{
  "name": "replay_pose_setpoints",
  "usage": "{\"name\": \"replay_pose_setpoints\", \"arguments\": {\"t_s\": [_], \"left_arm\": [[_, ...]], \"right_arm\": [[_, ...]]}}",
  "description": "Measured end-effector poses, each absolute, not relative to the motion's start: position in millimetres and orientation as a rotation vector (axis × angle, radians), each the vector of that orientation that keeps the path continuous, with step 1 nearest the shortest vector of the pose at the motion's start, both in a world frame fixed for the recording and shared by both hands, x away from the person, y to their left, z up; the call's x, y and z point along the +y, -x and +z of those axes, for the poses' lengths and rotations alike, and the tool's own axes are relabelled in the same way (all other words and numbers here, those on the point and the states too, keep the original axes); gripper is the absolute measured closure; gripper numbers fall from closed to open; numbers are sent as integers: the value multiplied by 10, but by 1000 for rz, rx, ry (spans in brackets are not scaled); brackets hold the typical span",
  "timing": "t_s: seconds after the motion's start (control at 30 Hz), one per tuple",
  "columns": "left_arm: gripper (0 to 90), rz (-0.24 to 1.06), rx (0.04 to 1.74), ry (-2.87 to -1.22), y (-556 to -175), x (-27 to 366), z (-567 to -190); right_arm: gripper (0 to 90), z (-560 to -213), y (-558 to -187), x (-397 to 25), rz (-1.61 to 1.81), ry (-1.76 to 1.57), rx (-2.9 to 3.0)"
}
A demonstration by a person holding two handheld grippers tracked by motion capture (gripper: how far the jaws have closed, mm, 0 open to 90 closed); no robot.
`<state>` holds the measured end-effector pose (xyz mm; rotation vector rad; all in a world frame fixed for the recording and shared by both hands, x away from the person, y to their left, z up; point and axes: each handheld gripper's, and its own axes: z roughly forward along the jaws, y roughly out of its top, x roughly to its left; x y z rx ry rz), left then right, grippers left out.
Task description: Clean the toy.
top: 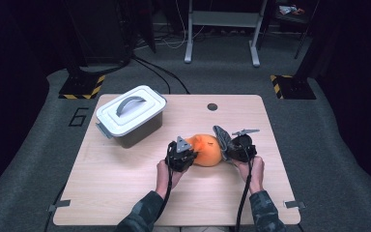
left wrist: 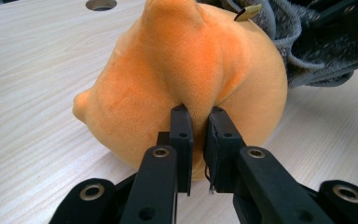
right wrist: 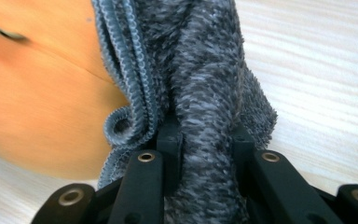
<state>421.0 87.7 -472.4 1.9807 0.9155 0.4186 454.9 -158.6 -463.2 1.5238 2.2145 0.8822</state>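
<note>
Your left tongs (left wrist: 196, 122) pinch the soft orange plush toy (left wrist: 186, 79); right tongs (right wrist: 200, 135) clamp its limp grey towel (right wrist: 205, 70).

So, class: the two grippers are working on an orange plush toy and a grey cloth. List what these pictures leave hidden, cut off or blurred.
- Plush toy: its far side, left gripper view, is covered by the grey cloth.
- Right gripper: its jaw tips, right gripper view, are buried in the cloth's pile.
- White box: its contents, high view, are hidden by the shut lid.
- Small tag on the toy: blurred, right gripper view.
</note>
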Motion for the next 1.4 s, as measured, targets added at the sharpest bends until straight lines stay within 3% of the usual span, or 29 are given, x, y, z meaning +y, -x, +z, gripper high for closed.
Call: {"name": "replay_pose_setpoints", "arguments": {"t_s": [0.47, 0.67, 1.07, 1.4], "left_arm": [[819, 421, 924, -1972, -4205, 885, -4727], [816, 428, 927, -1971, -4211, 902, -4733], [813, 415, 946, -1964, -4217, 895, -4758], [815, 425, 935, -1978, -4196, 889, -4743]], "right_arm": [[736, -4964, -4630, -1653, 800, -1594, 2257], [737, -4911, -4596, -1669, 816, -1606, 2237], [740, -4341, -4371, -1638, 885, -1453, 2162], [738, -3912, -4239, -1141, 1004, -1218, 2201]]}}
